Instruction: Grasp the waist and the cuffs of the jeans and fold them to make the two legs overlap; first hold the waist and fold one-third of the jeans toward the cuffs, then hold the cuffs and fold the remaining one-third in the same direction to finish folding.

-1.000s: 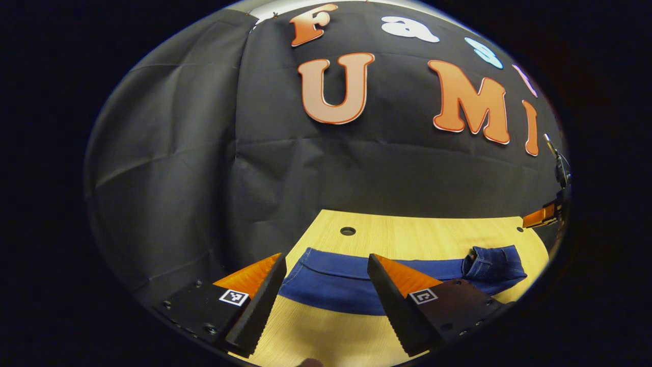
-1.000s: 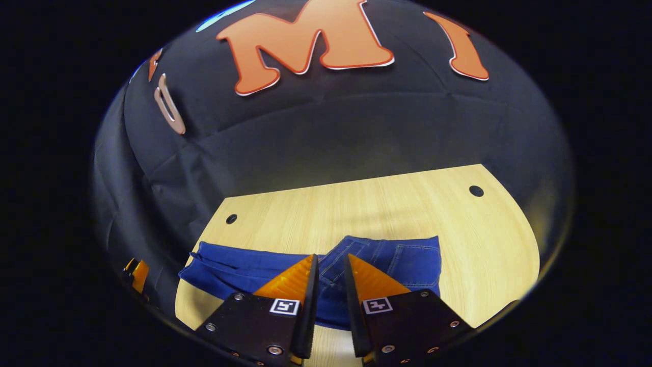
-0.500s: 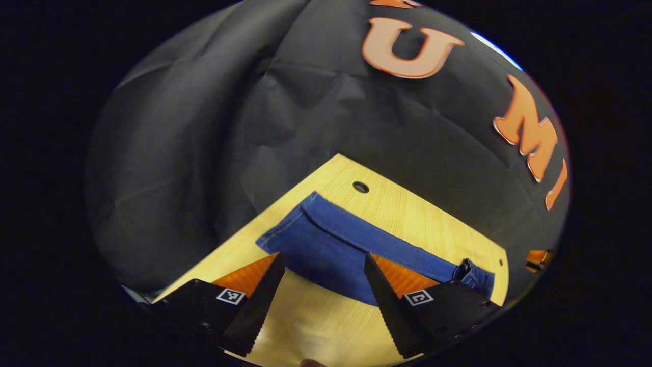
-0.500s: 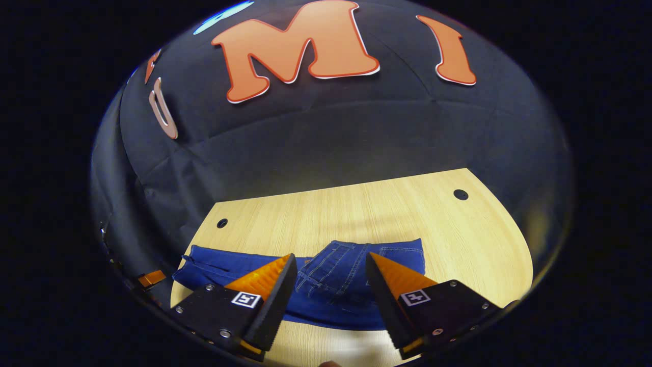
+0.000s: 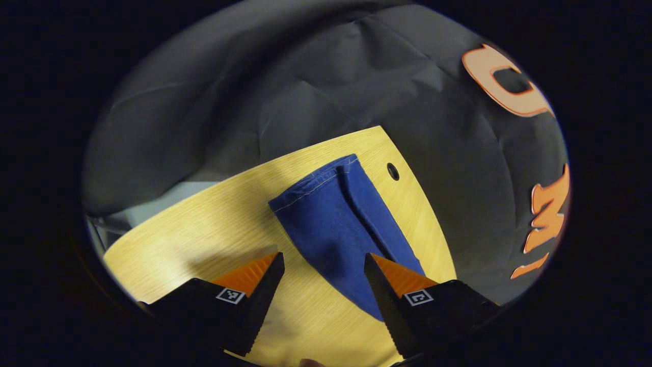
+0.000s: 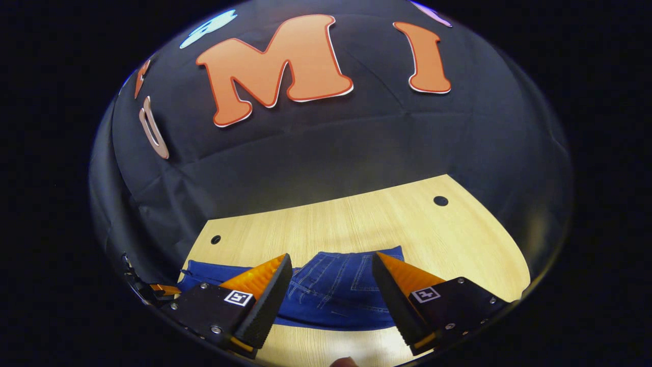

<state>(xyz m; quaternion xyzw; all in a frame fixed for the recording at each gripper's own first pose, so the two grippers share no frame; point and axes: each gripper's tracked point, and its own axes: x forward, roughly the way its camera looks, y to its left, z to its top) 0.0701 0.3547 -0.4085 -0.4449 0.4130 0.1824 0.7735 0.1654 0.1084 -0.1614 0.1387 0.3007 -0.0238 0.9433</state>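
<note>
On table, left gripper view: jeans [image 5: 336, 224] lying flat on the wooden table [image 5: 204, 250], legs overlapped, cuffs [image 5: 311, 186] at the far end near a round hole [image 5: 392, 171]
Left gripper [image 5: 323, 278]: spread wide, empty, hovering above the leg section, clear of the cloth
Step in hand, judged: waist third apparently laid over; cuff grasp next
Right gripper view: waist [image 6: 338, 290] with pocket stitching facing up, lying on the legs near the front table edge
Right gripper [image 6: 331, 283]: wide, holding nothing, poised over the waist part
Other gripper [image 6: 153, 291]: seen far left, low in this view
Method, advice: bring each gripper to one corner of the cuff hem, pinch both layers together, lift only enough to clear, carry toward the waist in a straight line
Alignment: keep the cuff edge parallel to the fold edge
Risk: catching one layer only, leaving the legs offset
</note>
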